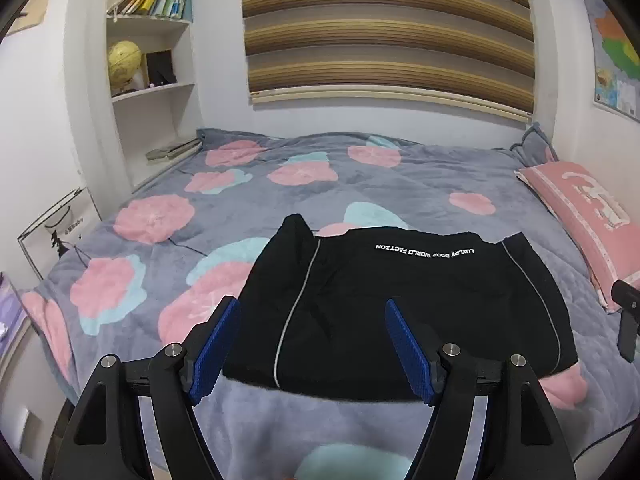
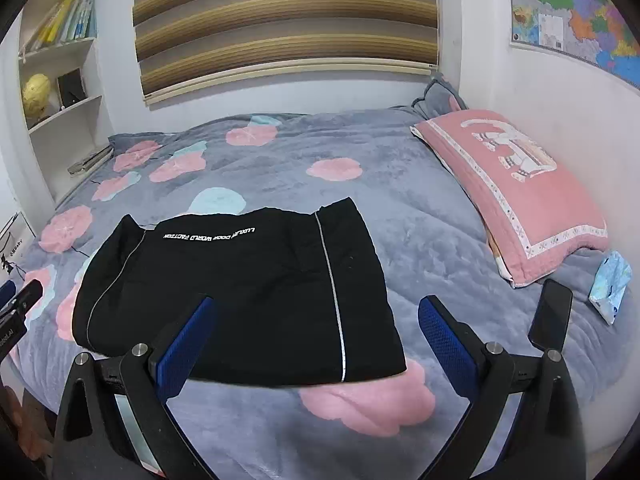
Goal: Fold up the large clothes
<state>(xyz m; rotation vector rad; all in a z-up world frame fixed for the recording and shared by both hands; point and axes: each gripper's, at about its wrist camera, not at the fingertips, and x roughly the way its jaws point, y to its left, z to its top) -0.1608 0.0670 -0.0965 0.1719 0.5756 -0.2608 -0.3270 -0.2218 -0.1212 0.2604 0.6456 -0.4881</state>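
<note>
Left wrist view: the left gripper (image 1: pixel 310 344) hangs with its blue-padded jaws spread wide and empty, the folded black garment with white lettering and grey piping (image 1: pixel 400 300) lying flat at twelve o'clock on the grey plush bedspread with pink flowers (image 1: pixel 280 184)

Right wrist view: the right gripper (image 2: pixel 316 340) is likewise released, gripping nothing, black garment (image 2: pixel 240 292) at eleven o'clock, pink patterned pillow (image 2: pixel 516 188) at two o'clock, dark phone (image 2: pixel 550 316) beside its right finger
</note>
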